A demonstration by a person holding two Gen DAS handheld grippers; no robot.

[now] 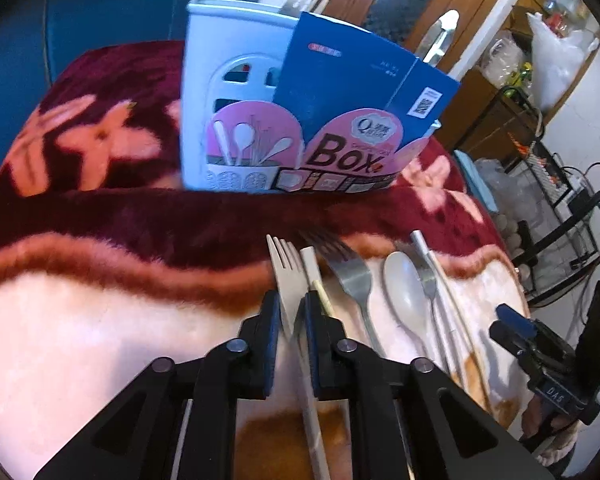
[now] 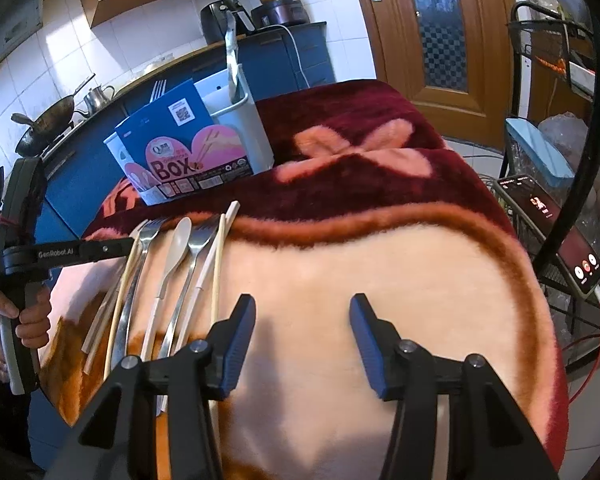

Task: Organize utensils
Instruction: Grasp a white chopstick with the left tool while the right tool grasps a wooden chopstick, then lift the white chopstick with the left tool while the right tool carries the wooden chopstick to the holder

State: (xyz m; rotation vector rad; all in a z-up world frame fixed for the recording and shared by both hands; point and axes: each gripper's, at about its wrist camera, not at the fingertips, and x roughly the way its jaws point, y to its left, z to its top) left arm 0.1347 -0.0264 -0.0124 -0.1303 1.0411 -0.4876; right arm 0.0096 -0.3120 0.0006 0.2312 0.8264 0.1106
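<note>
- The left gripper (image 1: pixel 293 312) has its blue-padded fingers drawn in tight on the cream plastic fork (image 1: pixel 287 280); the fork's neck sits between the pads and its tines stick out ahead, pointing toward the utensil box (image 1: pixel 228 92).
- Just right of that gripper's right finger, touching it, lies a cream flat stick (image 1: pixel 310 264) with a thin chopstick (image 1: pixel 325 300) beside it.
- Further right in the left wrist view, side by side on the blanket (image 1: pixel 100 320): a steel fork (image 1: pixel 354 276), a cream spoon (image 1: pixel 402 284), a second smaller steel fork (image 1: pixel 428 280) and a pale-handled utensil (image 1: pixel 424 248) whose head cannot be made out.
- The utensil box stands upright well ahead of the left gripper, on the dark red part of the blanket covering the surface; its pink "Box" label (image 1: pixel 340 152) faces the camera, and a blue card (image 1: pixel 356 76) leans against its front.
- The right gripper (image 2: pixel 303 320) hovers over the pale part of the blanket with its fingers wide apart and nothing between them.
- In the right wrist view the row of utensils lies to the left of that gripper, the nearest chopstick (image 2: pixel 218 264) just beside its left finger.
- A metal utensil handle (image 2: pixel 231 60) stands upright in the box's right end.
- A phone (image 2: pixel 552 232) with a lit screen rests on a wire rack off the surface's right edge.
</note>
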